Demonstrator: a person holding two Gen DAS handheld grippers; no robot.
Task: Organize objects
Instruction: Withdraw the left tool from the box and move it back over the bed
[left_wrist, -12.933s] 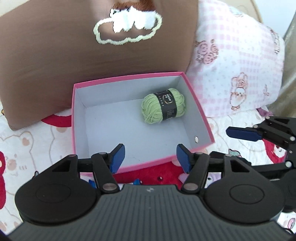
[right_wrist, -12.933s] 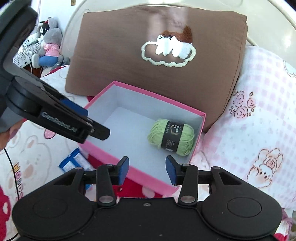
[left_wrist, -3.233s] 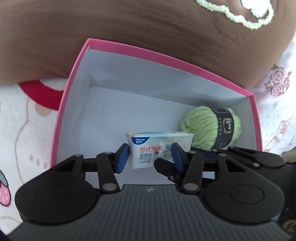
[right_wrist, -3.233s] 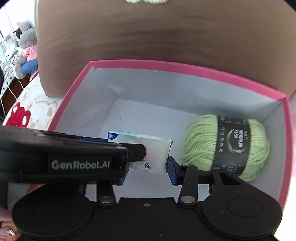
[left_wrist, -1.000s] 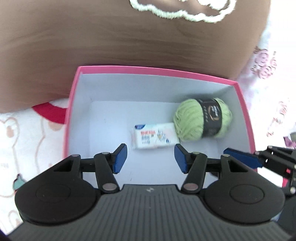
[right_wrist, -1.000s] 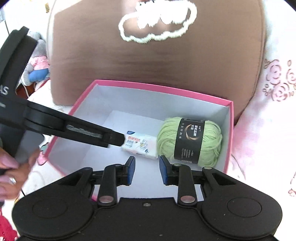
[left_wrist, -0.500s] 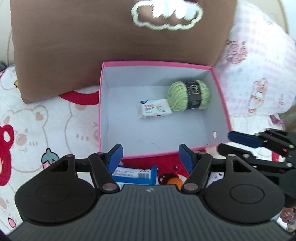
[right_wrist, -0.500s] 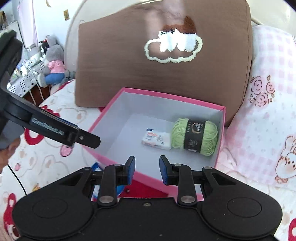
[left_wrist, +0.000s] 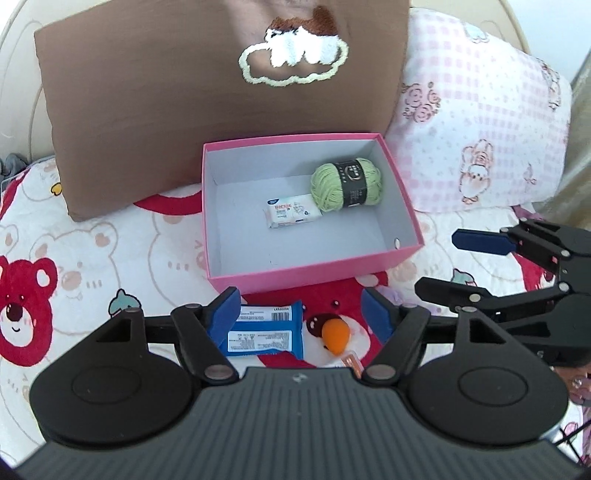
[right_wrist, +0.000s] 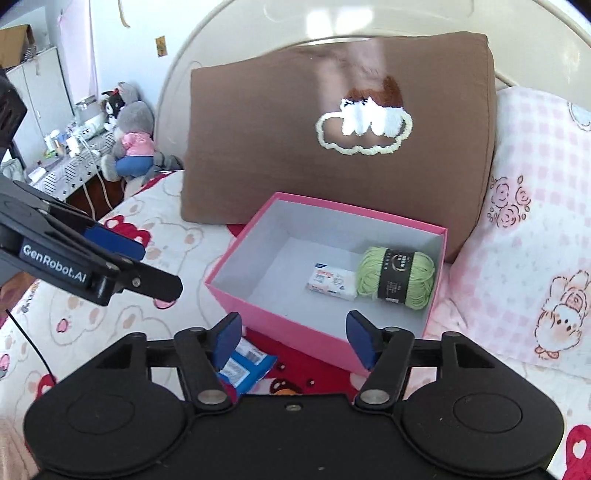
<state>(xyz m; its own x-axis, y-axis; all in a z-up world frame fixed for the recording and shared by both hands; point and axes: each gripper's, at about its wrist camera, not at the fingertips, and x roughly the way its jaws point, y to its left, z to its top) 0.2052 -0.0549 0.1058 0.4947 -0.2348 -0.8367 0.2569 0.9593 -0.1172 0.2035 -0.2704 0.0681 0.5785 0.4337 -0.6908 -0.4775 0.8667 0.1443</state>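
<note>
A pink box (left_wrist: 325, 271) (right_wrist: 284, 319) with a grey inside rests on the bed. In it lie a green yarn ball (left_wrist: 347, 182) (right_wrist: 395, 282) and a white wipes packet (left_wrist: 291, 211) (right_wrist: 331, 281), side by side. On the sheet in front of the box lie a blue packet (left_wrist: 264, 330) (right_wrist: 243, 365) and a small orange thing (left_wrist: 335, 334). My left gripper (left_wrist: 301, 312) hangs above those two, jaws opening, nothing between them. My right gripper (right_wrist: 293, 334) hovers before the box's near wall, jaws opening, also empty.
A brown cushion (left_wrist: 207, 92) (right_wrist: 332, 129) leans behind the box, with a pink checked pillow (left_wrist: 480, 122) to its right. The bear-print sheet (left_wrist: 92, 236) spreads to the left. A plush toy (right_wrist: 129, 147) and cluttered furniture stand off the bed's far left.
Both grippers have pulled up and back from the box, which now looks smaller. The right jaws went from shut to open; the left widened. The blue packet and orange thing came into view.
</note>
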